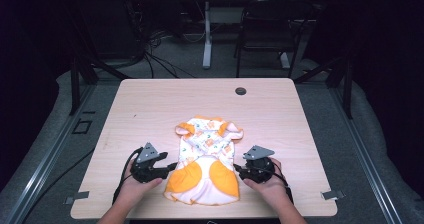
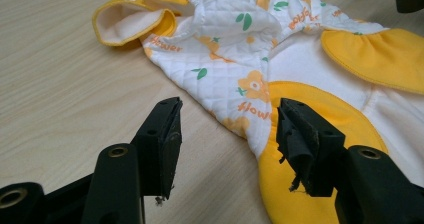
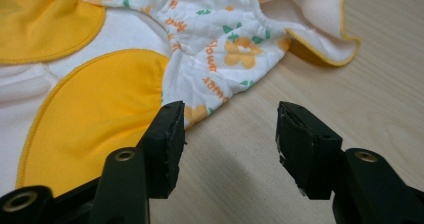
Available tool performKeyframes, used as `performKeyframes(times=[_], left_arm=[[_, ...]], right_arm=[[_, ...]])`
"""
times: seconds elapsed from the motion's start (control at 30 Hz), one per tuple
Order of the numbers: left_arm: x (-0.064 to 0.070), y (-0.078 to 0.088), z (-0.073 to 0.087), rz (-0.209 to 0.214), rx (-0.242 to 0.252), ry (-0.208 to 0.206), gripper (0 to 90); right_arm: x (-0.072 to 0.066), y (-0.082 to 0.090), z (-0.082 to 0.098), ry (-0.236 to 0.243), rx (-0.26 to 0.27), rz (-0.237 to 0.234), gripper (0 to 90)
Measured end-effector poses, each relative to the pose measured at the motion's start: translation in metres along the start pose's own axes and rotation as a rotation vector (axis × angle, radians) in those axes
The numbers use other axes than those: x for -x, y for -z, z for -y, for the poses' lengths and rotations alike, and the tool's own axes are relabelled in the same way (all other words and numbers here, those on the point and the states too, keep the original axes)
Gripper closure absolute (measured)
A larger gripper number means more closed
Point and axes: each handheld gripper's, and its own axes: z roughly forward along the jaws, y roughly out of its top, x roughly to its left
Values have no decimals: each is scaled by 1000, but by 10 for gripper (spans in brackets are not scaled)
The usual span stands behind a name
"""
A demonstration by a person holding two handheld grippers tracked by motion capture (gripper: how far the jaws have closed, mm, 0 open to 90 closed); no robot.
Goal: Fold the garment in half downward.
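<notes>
The small quilted flower-print garment (image 1: 206, 160), lying flat near the table's (image 1: 150, 104) front edge between the left gripper (image 1: 169, 167) and right gripper (image 1: 237, 170), both wide open and empty, was judged light, limp, best taken at its side hems.

A small quilted garment (image 1: 206, 159) lies flat on the table (image 1: 150, 104); the left gripper (image 1: 170, 167) sits at its nine o'clock; the right gripper (image 1: 237, 170) at three, jaws apart.
</notes>
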Motion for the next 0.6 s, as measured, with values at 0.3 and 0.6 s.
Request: performKeyframes(times=[0.3, 0.6], left_arm=[[-4, 0, 2, -43, -46, 8, 461], [-4, -5, 1, -3, -37, 17, 586]], right_arm=[[0, -9, 2, 10, -65, -32, 506], [-1, -12, 1, 1, -50, -69, 584]])
